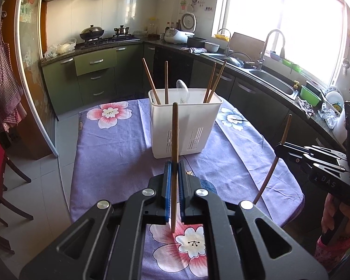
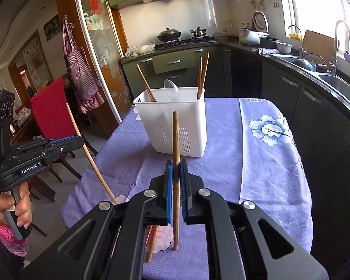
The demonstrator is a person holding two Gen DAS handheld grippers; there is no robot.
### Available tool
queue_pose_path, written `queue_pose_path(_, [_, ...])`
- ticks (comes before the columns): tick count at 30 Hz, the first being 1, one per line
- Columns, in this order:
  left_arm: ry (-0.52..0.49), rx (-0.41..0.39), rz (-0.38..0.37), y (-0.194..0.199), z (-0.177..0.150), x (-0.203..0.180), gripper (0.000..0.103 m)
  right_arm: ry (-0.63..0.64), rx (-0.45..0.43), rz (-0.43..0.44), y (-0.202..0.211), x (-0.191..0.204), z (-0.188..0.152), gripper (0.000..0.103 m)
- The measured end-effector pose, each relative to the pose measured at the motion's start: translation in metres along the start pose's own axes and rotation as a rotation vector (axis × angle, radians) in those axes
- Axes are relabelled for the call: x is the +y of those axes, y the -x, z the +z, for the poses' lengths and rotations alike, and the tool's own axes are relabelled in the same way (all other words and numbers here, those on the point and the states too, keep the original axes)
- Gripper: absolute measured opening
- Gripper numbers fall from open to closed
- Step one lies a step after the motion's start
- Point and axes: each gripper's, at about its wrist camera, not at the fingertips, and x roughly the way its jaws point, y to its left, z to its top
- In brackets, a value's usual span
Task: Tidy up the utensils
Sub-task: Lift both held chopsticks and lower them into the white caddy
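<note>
fingers of my left gripper (image 1: 173,170) are clenched on a brown wooden chopstick (image 1: 174,140), held near upright so it can drop tip-first. my right gripper (image 2: 176,172) pinches a second wooden chopstick (image 2: 175,144) likewise. both hang above the purple floral-cloth table (image 1: 119,144). beyond stands the white slotted plastic utensil holder (image 1: 184,128), already keeping four chopsticks and a clear spoon (image 1: 183,91).

Cabinets: green units (image 1: 95,74) lining the kitchen walls.
Window: daylight streaming through a large window (image 1: 284,21).
Floor: pale tiles (image 1: 37,170) showing.
Chair: red chair (image 2: 51,109) standing nearby.
</note>
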Motion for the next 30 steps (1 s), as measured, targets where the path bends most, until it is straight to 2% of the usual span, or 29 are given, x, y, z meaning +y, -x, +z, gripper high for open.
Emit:
queue_pose_path(9, [-0.009,-0.029,-0.013,0.011,0.016,-0.003,0.006,0.018,-0.052,0.012,0.012,0.007,0.026,0.007])
queue_pose_path(20, [-0.031,-0.084,-0.060,0.029,0.067,-0.010,0.006,0.070,-0.116,0.021,0.030,0.017,0.100,0.007])
queue_pose_path(30, [-0.066,-0.258,-0.050,0.055,0.146,-0.020,0.006,0.079,-0.231,0.038,0.049,0.025,0.180,0.007])
